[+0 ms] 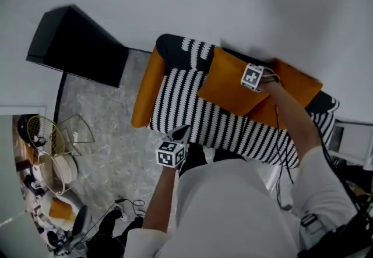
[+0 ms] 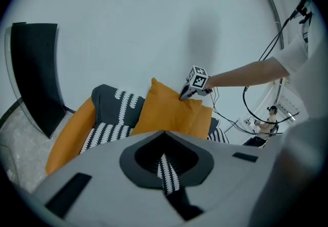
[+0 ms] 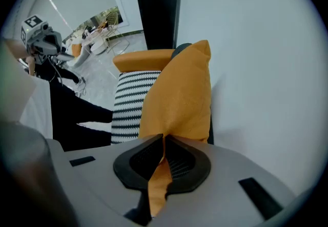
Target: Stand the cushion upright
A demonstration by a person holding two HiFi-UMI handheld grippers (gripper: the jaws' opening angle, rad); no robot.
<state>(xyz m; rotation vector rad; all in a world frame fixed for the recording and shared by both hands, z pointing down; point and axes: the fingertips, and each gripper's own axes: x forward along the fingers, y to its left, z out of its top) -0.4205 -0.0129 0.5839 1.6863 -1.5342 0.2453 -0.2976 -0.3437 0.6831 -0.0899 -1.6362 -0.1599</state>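
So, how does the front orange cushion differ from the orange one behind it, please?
The front cushion is pinched at its top edge by the right gripper; no gripper holds the rear cushion. The front cushion shows its whole face, while the rear cushion is partly hidden behind it. In the left gripper view the front cushion rises higher than the rear cushion. Both are plain orange, on the striped sofa.
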